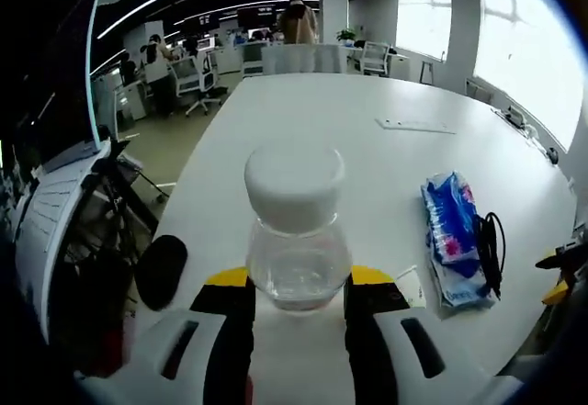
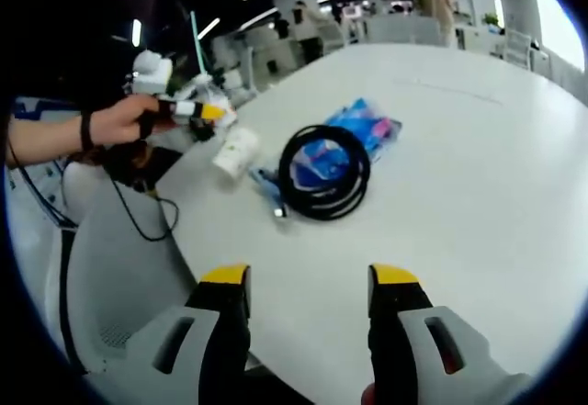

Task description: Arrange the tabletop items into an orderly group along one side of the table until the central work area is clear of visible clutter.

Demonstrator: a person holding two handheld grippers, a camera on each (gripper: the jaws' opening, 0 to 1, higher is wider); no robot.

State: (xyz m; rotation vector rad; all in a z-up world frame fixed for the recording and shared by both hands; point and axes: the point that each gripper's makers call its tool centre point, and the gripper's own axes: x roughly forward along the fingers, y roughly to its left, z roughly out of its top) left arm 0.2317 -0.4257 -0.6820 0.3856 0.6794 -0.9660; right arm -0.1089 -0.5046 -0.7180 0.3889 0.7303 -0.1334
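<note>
A clear bottle (image 1: 296,230) with a white cap sits between my left gripper's (image 1: 300,281) yellow-tipped jaws, which press on its base. In the right gripper view the same bottle (image 2: 237,152) is near the table's left edge, with a person's hand holding the left gripper (image 2: 197,111) behind it. A blue tissue packet (image 1: 452,235) lies to the right, with a black cable (image 1: 491,249) beside it. That cable coil (image 2: 323,171) rests partly on the packet (image 2: 367,129). My right gripper (image 2: 310,281) is open above bare table, well short of the coil.
A black oval object (image 1: 161,272) lies at the table's left edge. A small white-and-blue piece (image 2: 271,189) lies beside the coil. A flat white strip (image 1: 415,126) lies farther up the white table (image 1: 303,111). A grey chair (image 2: 110,276) stands by the table edge.
</note>
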